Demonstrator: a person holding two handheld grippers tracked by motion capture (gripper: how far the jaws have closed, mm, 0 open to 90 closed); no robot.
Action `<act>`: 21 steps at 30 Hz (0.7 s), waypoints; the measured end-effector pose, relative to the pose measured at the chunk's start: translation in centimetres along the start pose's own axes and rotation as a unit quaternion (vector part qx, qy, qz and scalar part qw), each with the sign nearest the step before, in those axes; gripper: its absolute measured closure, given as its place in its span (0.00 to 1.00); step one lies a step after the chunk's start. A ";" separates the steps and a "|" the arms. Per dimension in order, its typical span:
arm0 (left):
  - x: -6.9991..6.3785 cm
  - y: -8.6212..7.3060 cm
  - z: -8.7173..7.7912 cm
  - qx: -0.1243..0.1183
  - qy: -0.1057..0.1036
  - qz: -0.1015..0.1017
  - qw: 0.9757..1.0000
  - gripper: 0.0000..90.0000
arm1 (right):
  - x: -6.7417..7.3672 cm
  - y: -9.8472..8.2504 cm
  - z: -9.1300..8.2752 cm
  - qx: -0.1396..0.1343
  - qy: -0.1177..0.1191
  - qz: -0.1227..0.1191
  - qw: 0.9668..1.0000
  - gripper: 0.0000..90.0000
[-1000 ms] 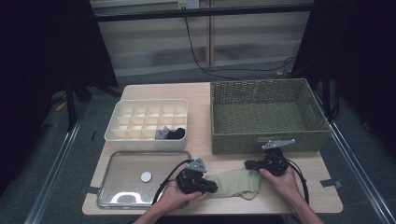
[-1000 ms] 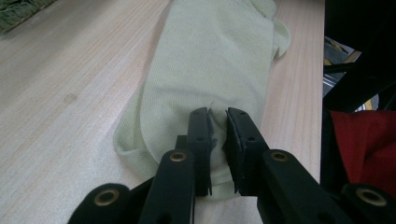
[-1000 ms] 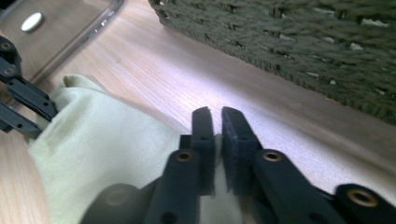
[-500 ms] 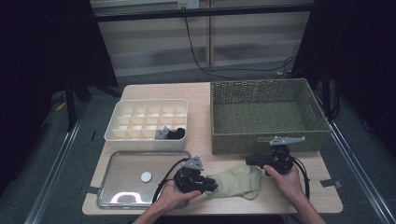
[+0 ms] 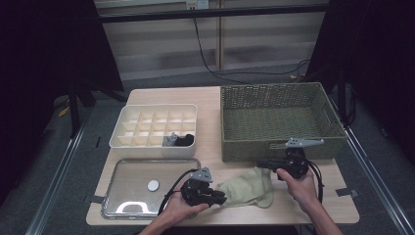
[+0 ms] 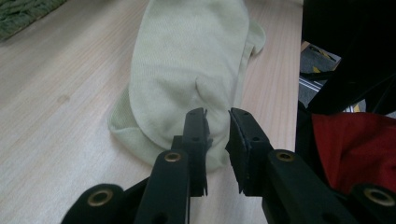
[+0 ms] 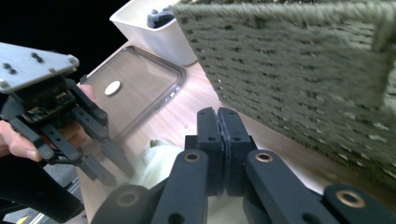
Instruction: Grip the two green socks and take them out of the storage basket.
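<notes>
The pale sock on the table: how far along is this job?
Done: one dark fabric bundle sits in the white divided box. In hand: the pale green sock lies on the table, the left gripper at its edge, jaws just closing, nothing pinched; the right gripper is shut, empty. Left: probably boxing it.

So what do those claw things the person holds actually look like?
Each claw is black, with two flat-faced jaws on jointed links fastened by brass-coloured rivets. The left claw and right claw each carry a grey three-cornered plate on top and trail a black cable. The forearms are bare, with no sleeves.
</notes>
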State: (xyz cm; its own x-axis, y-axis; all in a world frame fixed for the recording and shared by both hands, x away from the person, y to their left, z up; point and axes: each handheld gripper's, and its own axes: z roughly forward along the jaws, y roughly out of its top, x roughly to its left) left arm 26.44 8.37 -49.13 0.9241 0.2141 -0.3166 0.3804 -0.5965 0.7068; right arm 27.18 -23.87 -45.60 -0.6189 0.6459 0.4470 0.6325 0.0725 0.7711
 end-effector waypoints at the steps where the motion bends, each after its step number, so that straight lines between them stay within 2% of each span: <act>1: 0.0 0.0 0.0 0.002 0.000 -0.003 1.000 0.86 | 0.1 0.1 0.1 -0.002 0.002 -0.002 1.000 0.99; 7: -0.1 -0.2 0.4 0.007 -0.010 0.002 1.000 0.90 | 0.6 0.7 0.5 -0.002 0.008 -0.006 1.000 0.99; 9: -0.1 -0.2 0.4 0.022 -0.008 0.002 1.000 0.90 | 0.7 1.0 0.6 -0.004 0.010 -0.008 1.000 0.99; 10: -0.2 -0.2 0.6 0.015 -0.010 0.000 1.000 0.90 | 0.8 1.1 0.6 -0.007 0.011 -0.009 1.000 0.99; 13: -0.1 -0.3 0.6 0.022 -0.012 0.002 1.000 0.90 | 1.0 1.6 0.7 -0.010 0.013 -0.012 1.000 0.99; 14: -0.1 -0.3 0.7 0.025 -0.004 0.005 1.000 0.90 | 1.1 1.7 0.8 -0.010 0.013 -0.013 1.000 0.99; 17: -0.1 -0.4 0.8 0.021 -0.011 0.000 1.000 0.90 | 1.1 2.3 0.9 -0.017 0.014 -0.014 1.000 0.99; 21: 0.0 -0.4 0.9 0.029 -0.019 -0.001 0.999 0.90 | 1.2 2.9 1.3 -0.019 0.015 -0.019 1.000 0.99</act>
State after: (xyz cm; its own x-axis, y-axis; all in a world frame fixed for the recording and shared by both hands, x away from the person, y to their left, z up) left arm 26.27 7.87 -49.99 0.9206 0.1860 -0.3433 0.3786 -0.6401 0.6685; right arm 28.84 -21.87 -43.43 -0.6564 0.6198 0.4300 0.5902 0.0668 0.8045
